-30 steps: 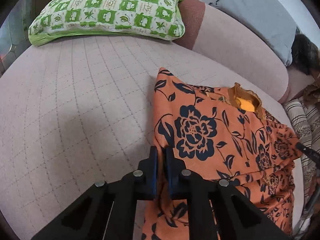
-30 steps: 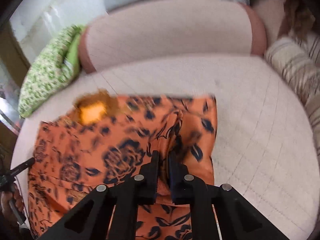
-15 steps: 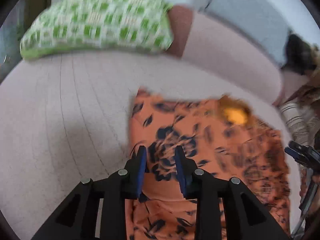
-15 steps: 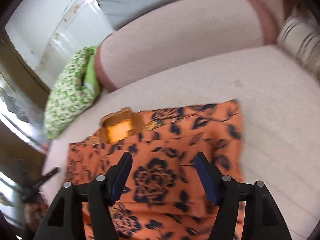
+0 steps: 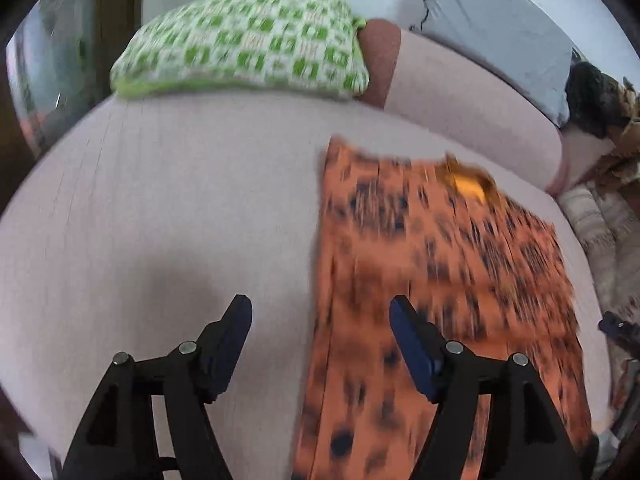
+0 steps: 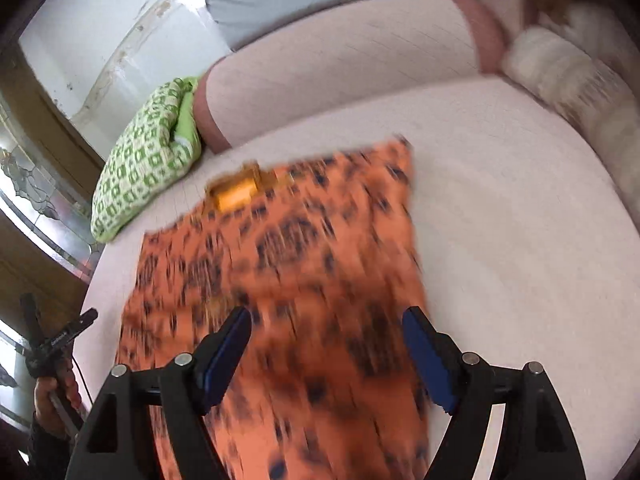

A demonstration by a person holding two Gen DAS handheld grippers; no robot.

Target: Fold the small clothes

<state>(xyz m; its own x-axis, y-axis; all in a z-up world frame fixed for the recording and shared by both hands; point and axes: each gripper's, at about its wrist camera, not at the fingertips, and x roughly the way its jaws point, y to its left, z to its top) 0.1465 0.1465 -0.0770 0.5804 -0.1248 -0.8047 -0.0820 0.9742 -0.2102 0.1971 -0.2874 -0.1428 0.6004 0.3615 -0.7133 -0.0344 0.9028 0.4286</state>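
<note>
— Fabric first: where does the orange garment with the dark floral print (image 5: 432, 264) lie?

— Flat on the pale pink quilted cushion (image 5: 168, 208), its neckline with the yellow inner patch (image 6: 236, 196) toward the backrest, near the green-and-white checked pillow (image 5: 248, 44).

— And the tools?

— Both have just let go. The left gripper (image 5: 320, 344) has its jaws spread wide, having just been opening; they straddle the garment's left edge and press on nothing. The right gripper (image 6: 326, 350) stands wide too, above the cloth's lower part, holding nothing.

— How will it handle?

— Thin, light and limp, I'd judge; it looks slick, so a fold may slide or sag. Both views are blurred, so the weave is unclear.

— Where to take hold?

— At edges or corners, one gripper each side, pinching both layers so the fold stays square.
</note>
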